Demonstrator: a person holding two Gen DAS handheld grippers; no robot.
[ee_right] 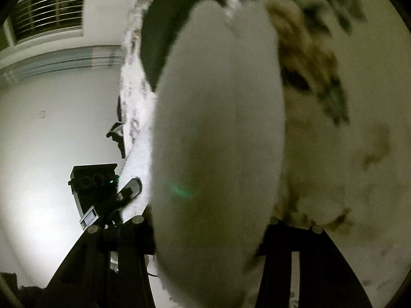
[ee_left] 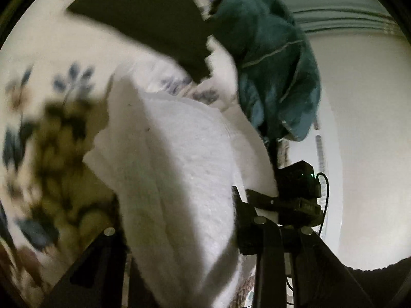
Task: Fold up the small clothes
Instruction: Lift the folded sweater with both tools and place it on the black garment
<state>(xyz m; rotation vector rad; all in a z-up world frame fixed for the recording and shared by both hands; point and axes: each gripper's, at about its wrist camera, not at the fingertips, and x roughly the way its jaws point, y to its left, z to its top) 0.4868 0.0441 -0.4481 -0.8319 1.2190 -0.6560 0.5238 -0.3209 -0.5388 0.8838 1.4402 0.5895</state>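
Note:
A white fluffy cloth [ee_left: 179, 169] hangs between the fingers of my left gripper [ee_left: 190, 233] and fills the middle of the left wrist view. The same white cloth [ee_right: 218, 133] bulges between the fingers of my right gripper [ee_right: 210, 225] and hides the fingertips. Both grippers appear shut on it and hold it up above a floral bedsheet [ee_left: 46, 133]. The right gripper [ee_left: 295, 195] shows in the left wrist view just right of the cloth. The left gripper [ee_right: 102, 195] shows in the right wrist view at the cloth's left edge.
A teal garment [ee_left: 272, 66] lies bunched at the upper right of the bed. A dark cloth [ee_left: 143, 18] lies flat at the far side, also in the right wrist view [ee_right: 169, 20]. A white wall [ee_right: 51, 118] and a barred window [ee_right: 48, 7] stand beyond.

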